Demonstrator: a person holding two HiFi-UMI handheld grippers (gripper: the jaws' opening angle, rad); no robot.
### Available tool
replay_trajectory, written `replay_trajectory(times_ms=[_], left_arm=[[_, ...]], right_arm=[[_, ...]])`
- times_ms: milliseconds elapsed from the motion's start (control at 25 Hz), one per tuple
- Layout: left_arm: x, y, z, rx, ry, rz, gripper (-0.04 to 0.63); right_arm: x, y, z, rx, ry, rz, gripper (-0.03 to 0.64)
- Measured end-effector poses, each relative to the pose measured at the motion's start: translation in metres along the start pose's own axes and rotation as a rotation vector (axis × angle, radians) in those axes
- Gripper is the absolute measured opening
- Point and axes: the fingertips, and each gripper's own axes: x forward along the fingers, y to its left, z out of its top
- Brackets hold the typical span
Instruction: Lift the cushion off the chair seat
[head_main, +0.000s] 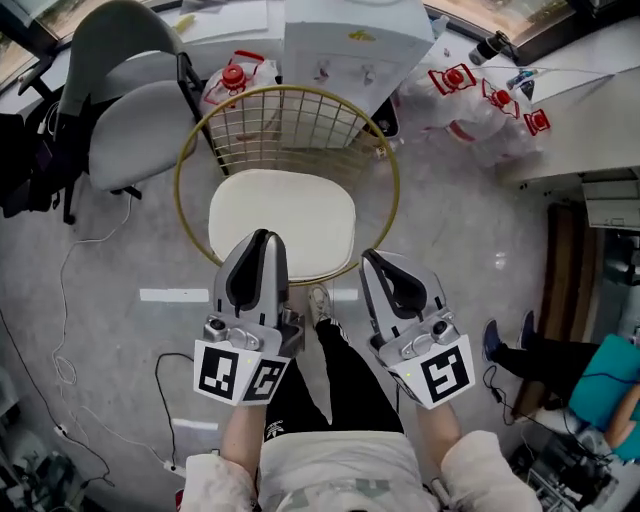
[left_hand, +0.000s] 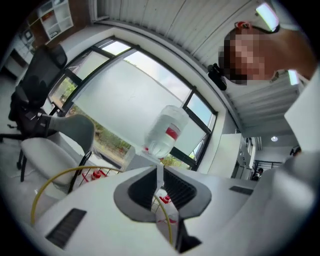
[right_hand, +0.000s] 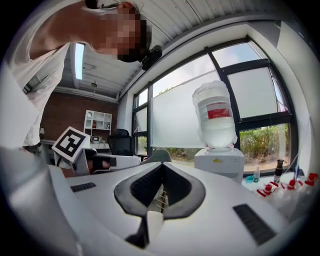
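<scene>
A cream cushion (head_main: 282, 215) lies flat on the seat of a round gold wire chair (head_main: 190, 150) in the middle of the head view. My left gripper (head_main: 262, 238) hovers over the cushion's near edge and my right gripper (head_main: 372, 256) hangs just off its near right corner; neither touches it. Both point level toward the chair back. In the left gripper view the left gripper (left_hand: 160, 172) has its jaws together but for a thin slit, nothing between them, with the gold rim (left_hand: 60, 175) beyond. The right gripper (right_hand: 161, 192) looks the same, with chair wires showing past its tips.
A grey office chair (head_main: 130, 110) stands left of the wire chair. A white water dispenser (head_main: 355, 40) is behind it, with red-capped water bottles (head_main: 470, 95) to the right. Cables (head_main: 70, 300) trail on the floor. My leg and shoe (head_main: 320, 305) are below the seat.
</scene>
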Motion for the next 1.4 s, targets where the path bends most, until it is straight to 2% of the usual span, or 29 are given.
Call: replay_trajectory(times_ms=[120,360,520,680,760,920,1000,1120,1280,1400], left_arm=[[-0.008,0.037,-0.039,-0.081,0.021,0.041,0.043],[-0.042,0.085,-0.109,-0.252,0.034,0.101,0.155],[-0.062,0.125,-0.160,-0.439,0.010,0.137,0.207],[-0.084,0.156,-0.219,-0.626,0.001,0.183,0.207],[-0.093,0.168,-0.240,-0.666,0.007,0.211,0.210],[-0.107,0.190,-0.270,-0.659,0.022,0.273,0.212],[-0.113,0.199,-0.285,-0.690,0.022,0.309,0.212],[-0.118,0.209,-0.305,-0.754,0.026,0.347,0.222],[-0.128,0.212,-0.336,-0.921,0.019,0.403,0.235],[-0.134,0.213,-0.352,-0.986,0.025,0.436,0.235]], right_arm=[[0.010,0.008,-0.037,0.007,0.032,0.038,0.015],[0.017,0.031,-0.106,0.044,0.124,0.129,0.015],[0.024,0.040,-0.139,0.116,0.163,0.145,0.015],[0.028,0.043,-0.164,0.170,0.185,0.160,0.015],[0.032,0.047,-0.176,0.182,0.198,0.165,0.015],[0.034,0.055,-0.192,0.204,0.220,0.178,0.015],[0.035,0.055,-0.195,0.205,0.223,0.187,0.015],[0.041,0.051,-0.198,0.208,0.217,0.186,0.015],[0.041,0.048,-0.209,0.202,0.233,0.171,0.015],[0.045,0.055,-0.215,0.205,0.244,0.170,0.015]])
